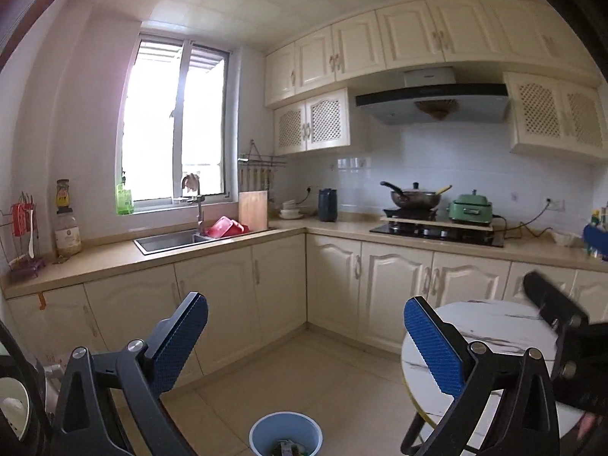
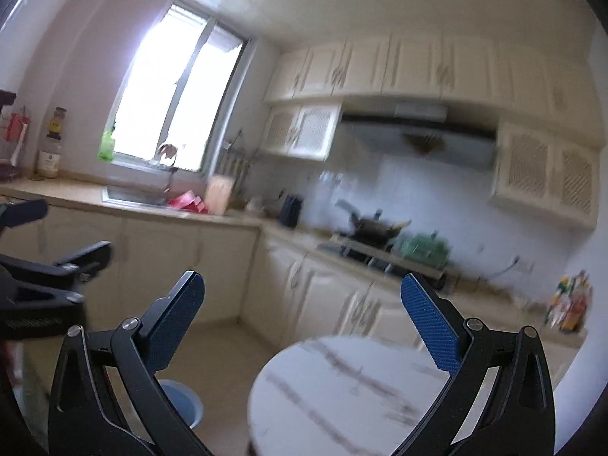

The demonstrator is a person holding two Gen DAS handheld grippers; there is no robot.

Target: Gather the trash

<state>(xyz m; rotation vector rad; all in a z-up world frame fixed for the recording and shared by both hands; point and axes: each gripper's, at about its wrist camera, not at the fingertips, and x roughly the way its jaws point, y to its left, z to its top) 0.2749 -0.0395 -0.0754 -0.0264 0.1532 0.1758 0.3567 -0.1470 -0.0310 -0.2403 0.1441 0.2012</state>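
Listing items as seen from both wrist views of a cream-cabinet kitchen.

Left gripper (image 1: 306, 336): lower part of its own frame, both blue pads spread wide, released, nothing between them. It also shows as dark blurred arms at the left edge of the right wrist view.

Right gripper (image 2: 303, 317): lower part of its frame, blue pads wide apart, released, empty. Its dark body shows at the right edge of the left wrist view.

Bin (image 1: 285, 433): light blue, round, standing upright on the tiled floor at bottom centre, mouth facing up, long axis vertical. Trash (image 1: 288, 449) lies inside it, dark and mixed; single pieces cannot be told apart. In the right wrist view the bin's rim peeks out at lower left behind a gripper finger.

Round table (image 1: 497, 326): white marble-look top with a gold rim, lower right of frame, just beside the bin.

Sink (image 1: 167, 241): steel, centre left under the window, a red container (image 1: 224, 227) at its right end.

Wok (image 1: 414, 195): on the stove, centre right, a green cooker (image 1: 471, 209) beside it.

Right wrist view is blurred.
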